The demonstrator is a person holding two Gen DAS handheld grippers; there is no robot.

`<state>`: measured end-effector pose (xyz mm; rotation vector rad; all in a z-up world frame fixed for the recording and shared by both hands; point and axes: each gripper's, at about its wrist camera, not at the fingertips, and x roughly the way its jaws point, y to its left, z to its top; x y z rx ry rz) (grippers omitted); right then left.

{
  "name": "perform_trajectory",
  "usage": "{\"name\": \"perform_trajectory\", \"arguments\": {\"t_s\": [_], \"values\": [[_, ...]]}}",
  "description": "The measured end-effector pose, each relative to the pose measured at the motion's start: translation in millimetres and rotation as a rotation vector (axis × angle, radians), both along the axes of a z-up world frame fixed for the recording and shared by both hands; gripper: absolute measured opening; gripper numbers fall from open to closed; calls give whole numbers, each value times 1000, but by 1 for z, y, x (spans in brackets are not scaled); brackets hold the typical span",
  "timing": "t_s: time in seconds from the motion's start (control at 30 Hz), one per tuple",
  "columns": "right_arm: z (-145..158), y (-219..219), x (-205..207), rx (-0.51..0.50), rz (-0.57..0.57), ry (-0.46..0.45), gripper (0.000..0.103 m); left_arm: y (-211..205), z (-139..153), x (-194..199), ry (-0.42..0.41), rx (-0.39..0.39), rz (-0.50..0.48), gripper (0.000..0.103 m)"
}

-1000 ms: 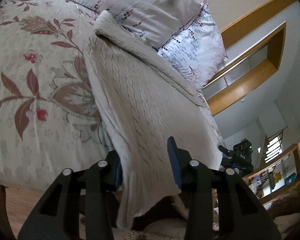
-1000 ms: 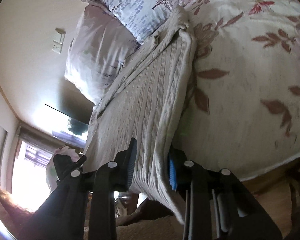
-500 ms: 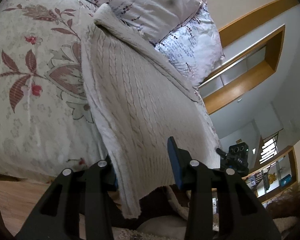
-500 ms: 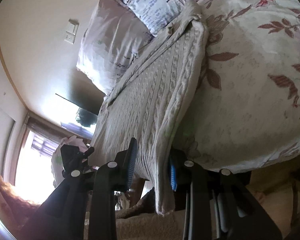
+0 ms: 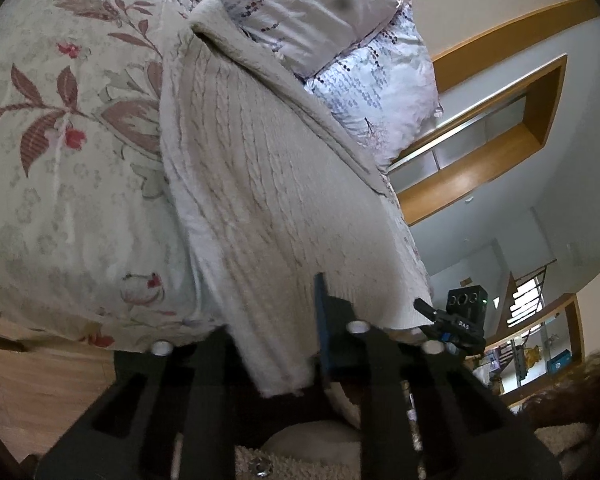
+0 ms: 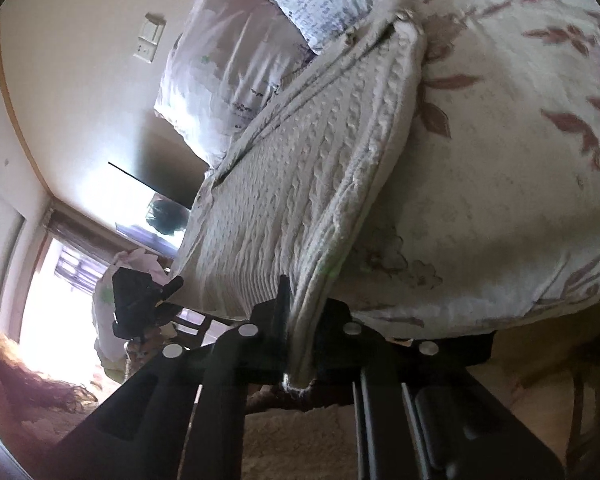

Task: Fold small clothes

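Observation:
A cream cable-knit sweater lies stretched along the floral bedspread, its far end at the pillows and its near hem hanging over the bed's edge. My left gripper is shut on one corner of that hem. My right gripper is shut on the other hem corner of the sweater. The other gripper shows in each view, the right one in the left wrist view and the left one in the right wrist view.
Pillows lie at the head of the bed. A wooden shelf niche is in the wall beyond. A bright window and a wall switch show in the right wrist view. Shaggy rug and wood floor lie below.
Both grippers have narrowed onto the sweater's hem corners. The hem has been pulled toward me and hangs further over the bed's edge.

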<state>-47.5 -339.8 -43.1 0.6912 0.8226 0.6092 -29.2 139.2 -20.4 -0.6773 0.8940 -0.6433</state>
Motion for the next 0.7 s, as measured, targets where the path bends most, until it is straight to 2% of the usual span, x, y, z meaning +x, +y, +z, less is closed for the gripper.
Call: {"name": "perform_trajectory", "arguments": {"t_s": [0.13,0.37,0.53,0.7], "values": [[20,5,-2,-59,-38,-92,8,2,12,2,-46,33,25,6],[57,5,-3,-217,-180,-272,8,3,45,18,-137,123,92,6],[72,9,8,-317,-284,-350,8,-2,65,38,-200,205,152,5],[81,12,23,-389,-332,-394,8,-7,78,59,-237,280,192,5]]}}
